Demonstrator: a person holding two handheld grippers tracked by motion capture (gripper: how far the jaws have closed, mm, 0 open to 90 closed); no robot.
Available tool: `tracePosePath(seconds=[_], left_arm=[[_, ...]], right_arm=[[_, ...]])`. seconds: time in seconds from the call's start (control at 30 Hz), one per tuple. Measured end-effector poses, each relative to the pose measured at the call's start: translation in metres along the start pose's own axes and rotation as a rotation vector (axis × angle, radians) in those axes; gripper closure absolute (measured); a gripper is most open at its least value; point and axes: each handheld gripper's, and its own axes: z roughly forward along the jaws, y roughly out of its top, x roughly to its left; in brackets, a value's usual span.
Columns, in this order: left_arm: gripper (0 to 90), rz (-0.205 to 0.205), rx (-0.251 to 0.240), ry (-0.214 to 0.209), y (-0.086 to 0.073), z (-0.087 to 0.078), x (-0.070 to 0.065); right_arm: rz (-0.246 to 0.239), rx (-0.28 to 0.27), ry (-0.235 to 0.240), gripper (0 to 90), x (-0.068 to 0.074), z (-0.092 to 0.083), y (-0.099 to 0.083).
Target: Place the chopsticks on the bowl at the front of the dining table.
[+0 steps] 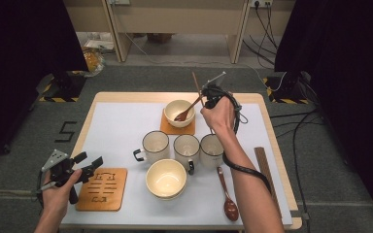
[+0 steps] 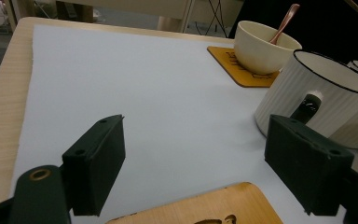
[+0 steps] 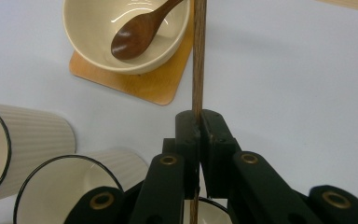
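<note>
My right gripper (image 1: 205,97) hovers beside the far cream bowl (image 1: 171,108), shut on a thin wooden chopstick (image 1: 195,81). In the right gripper view the jaws (image 3: 198,116) pinch that chopstick (image 3: 198,56), which runs up past the bowl (image 3: 88,42). A dark wooden spoon (image 3: 140,28) lies in this bowl, which sits on a wooden coaster (image 3: 154,88). My left gripper (image 1: 90,160) stands open and empty at the table's front left, over a second coaster (image 1: 103,189). Its pads (image 2: 98,158) stand wide apart over the white mat.
Three white mugs (image 1: 155,145) (image 1: 186,148) (image 1: 211,149) stand in a row mid-table; the nearest mug (image 2: 307,88) is close to my left jaw. An empty cream bowl (image 1: 165,178) sits in front of them. Another spoon (image 1: 227,196) and a wooden chopstick (image 1: 264,170) lie at the right.
</note>
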Motion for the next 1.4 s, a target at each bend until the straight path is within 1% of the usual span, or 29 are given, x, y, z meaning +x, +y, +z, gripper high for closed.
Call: tracePosePath(seconds=[0.17,0.4,0.93,1.4], left_arm=[[19.6,-0.001,0.0,-0.001,0.0,0.0,0.0],[19.6,0.0,0.0,0.0,0.0,0.0,0.0],[19.6,-0.002,0.0,0.002,0.0,-0.001,0.001],[19.6,-0.002,-0.001,0.001,0.0,-0.001,0.001]], right_arm=[[-0.001,-0.004,0.001,86.0,0.0,0.0,0.001],[-0.008,0.004,0.0,86.1,0.002,0.002,0.004],[-0.001,0.004,-0.001,86.0,0.002,0.005,0.008],[-0.006,-0.002,0.002,86.1,0.004,0.01,0.01]])
